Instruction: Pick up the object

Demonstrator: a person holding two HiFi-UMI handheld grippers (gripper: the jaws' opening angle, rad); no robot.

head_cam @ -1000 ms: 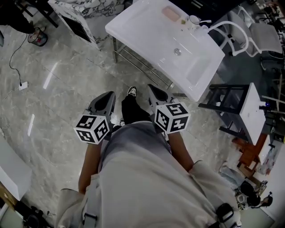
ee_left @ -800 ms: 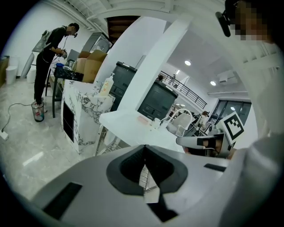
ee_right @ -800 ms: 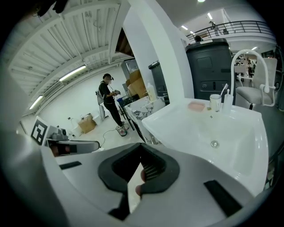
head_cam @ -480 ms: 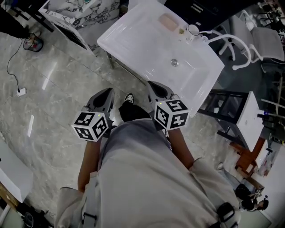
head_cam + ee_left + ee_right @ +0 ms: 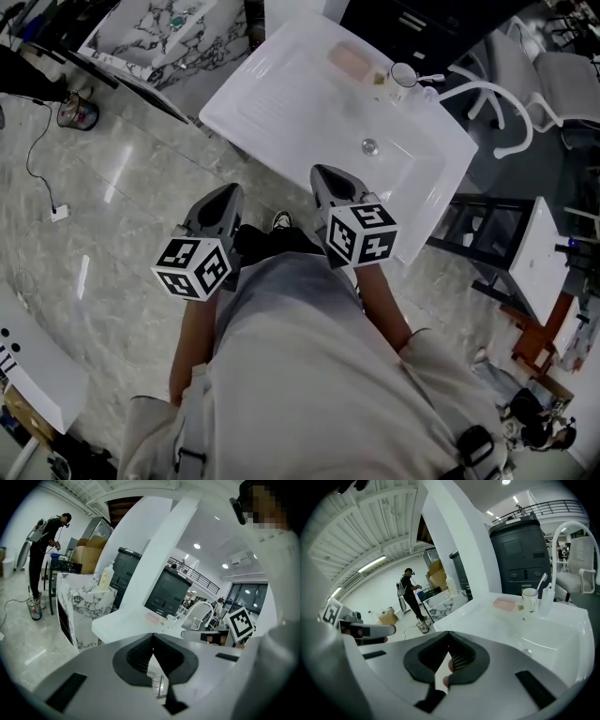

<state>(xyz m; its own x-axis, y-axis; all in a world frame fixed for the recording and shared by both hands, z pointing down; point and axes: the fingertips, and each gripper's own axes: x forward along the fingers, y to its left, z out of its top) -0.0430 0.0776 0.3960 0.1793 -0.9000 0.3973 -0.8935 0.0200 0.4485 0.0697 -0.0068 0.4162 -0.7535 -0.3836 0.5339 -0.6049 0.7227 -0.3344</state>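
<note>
Both jaw pairs are pinched together on nothing, left gripper (image 5: 228, 194) and right gripper (image 5: 325, 173) at frame centre; nothing picked up yet; likely targets, pink soap (image 5: 349, 60) and cup (image 5: 401, 75), sit untouched on the sink (image 5: 281, 103), upper right.

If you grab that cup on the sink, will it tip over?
Maybe. The cup looks taller than wide, and the toothbrush leans out of it, so a sideways nudge could tip it. Its smooth wall may be slippery.
</note>
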